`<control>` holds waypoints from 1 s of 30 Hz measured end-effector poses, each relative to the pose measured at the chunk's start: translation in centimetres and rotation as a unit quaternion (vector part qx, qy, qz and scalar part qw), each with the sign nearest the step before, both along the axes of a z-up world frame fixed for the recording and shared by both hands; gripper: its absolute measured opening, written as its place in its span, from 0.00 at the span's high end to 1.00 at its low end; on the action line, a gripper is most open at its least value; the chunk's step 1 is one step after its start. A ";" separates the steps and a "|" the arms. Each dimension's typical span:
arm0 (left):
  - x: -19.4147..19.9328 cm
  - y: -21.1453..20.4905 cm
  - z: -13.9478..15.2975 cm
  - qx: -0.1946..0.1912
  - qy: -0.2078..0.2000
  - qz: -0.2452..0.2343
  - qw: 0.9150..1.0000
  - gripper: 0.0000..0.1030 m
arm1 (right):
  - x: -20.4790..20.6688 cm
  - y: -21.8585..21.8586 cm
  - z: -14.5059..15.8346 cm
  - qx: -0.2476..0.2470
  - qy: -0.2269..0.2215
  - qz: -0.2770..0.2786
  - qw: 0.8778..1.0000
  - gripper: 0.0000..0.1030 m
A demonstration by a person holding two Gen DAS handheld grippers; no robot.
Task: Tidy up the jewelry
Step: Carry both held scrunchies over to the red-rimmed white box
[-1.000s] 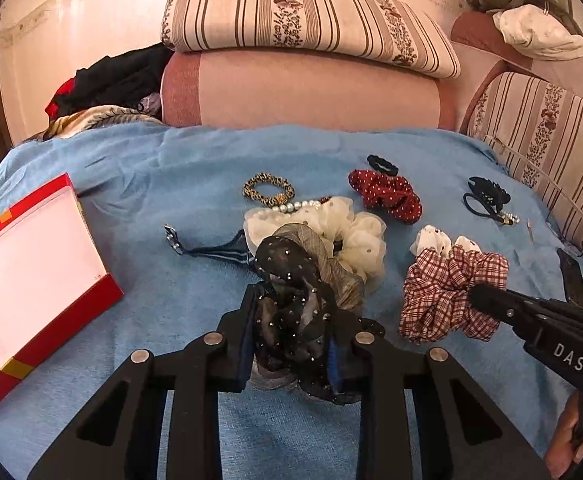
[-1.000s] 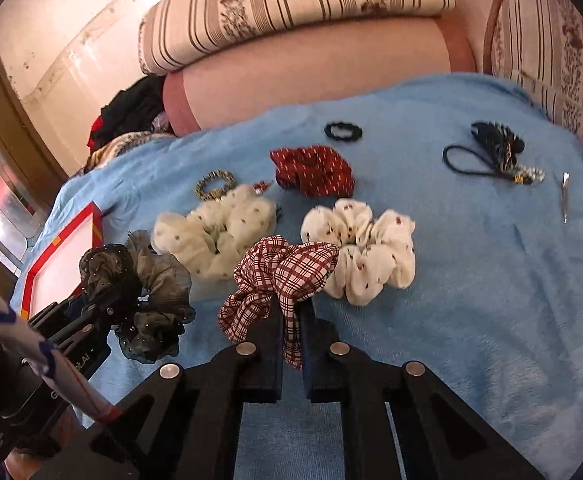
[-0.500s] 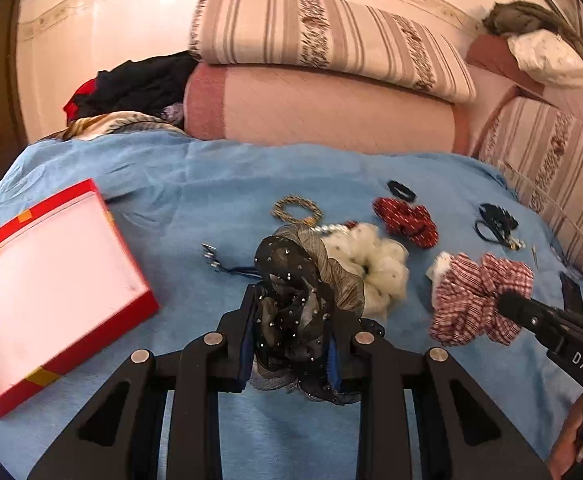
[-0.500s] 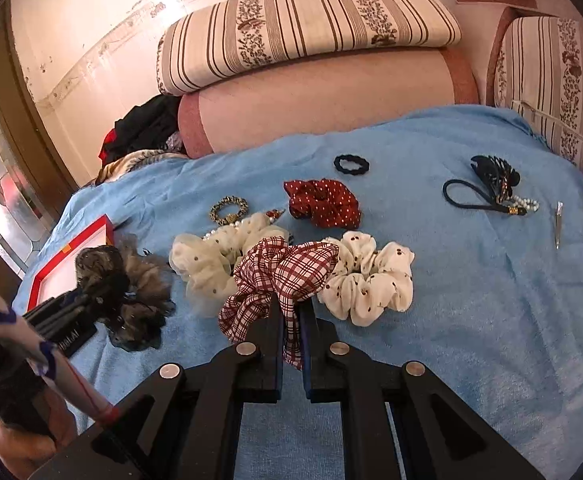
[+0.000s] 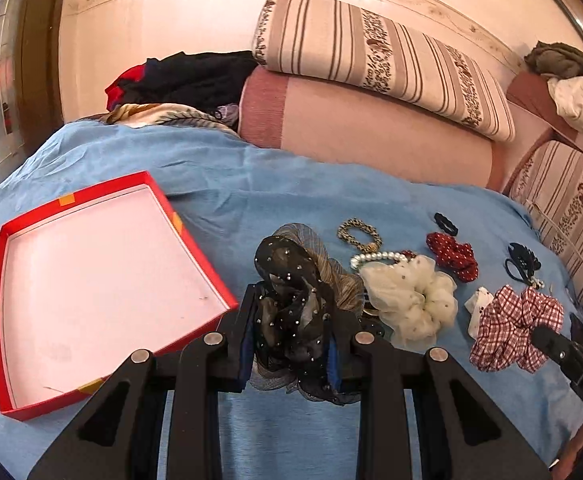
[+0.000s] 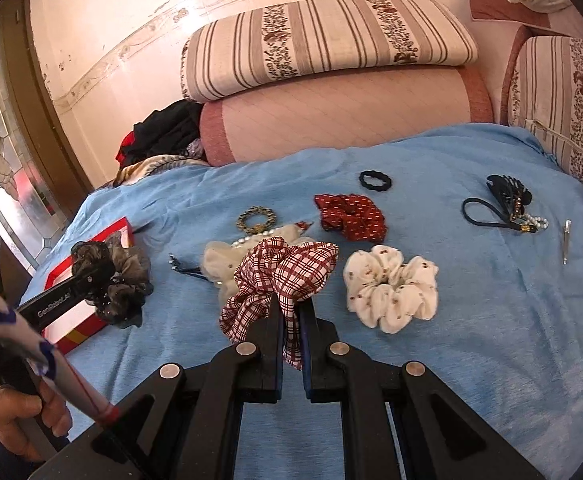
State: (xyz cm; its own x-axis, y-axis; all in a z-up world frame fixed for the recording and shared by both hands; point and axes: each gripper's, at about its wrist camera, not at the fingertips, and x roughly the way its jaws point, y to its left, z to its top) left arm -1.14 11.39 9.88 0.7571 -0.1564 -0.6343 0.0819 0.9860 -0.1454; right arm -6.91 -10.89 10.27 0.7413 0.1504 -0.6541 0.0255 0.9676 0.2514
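Note:
My left gripper [image 5: 291,312] is shut on a black sheer scrunchie [image 5: 295,296] with small studs and holds it above the blue cloth, just right of the open red box [image 5: 91,280] with a white floor. My right gripper [image 6: 290,312] is shut on a red-and-white checked scrunchie [image 6: 283,272], lifted off the cloth. The left gripper and its black scrunchie [image 6: 111,276] also show in the right wrist view, beside the red box [image 6: 91,276]. The checked scrunchie [image 5: 515,328] also shows in the left wrist view.
On the blue cloth [image 6: 471,320] lie a cream sheer scrunchie [image 5: 411,300], a white dotted scrunchie [image 6: 391,292], a red dotted scrunchie [image 6: 349,214], a leopard hair tie [image 5: 359,234], a pearl bracelet [image 5: 375,258], a black hair tie [image 6: 375,181], a black claw clip [image 6: 507,196] and a metal clip [image 6: 566,240]. Cushions stand behind.
My left gripper has carried the black scrunchie left, toward the red box. My right gripper has lifted the checked scrunchie and moved it left, away from the white dotted one.

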 end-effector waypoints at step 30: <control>5.5 23.8 -2.3 -0.040 0.069 0.249 0.965 0.74 | 16.8 27.1 0.4 0.007 0.026 0.235 0.972 0.93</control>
State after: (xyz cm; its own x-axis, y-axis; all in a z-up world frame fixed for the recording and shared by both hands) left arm 4.40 35.16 7.59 0.6604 0.1518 -0.7354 -0.4241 0.8836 -0.1985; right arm 9.88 16.26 10.68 0.5544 0.4732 -0.6846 -0.4049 0.8721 0.2750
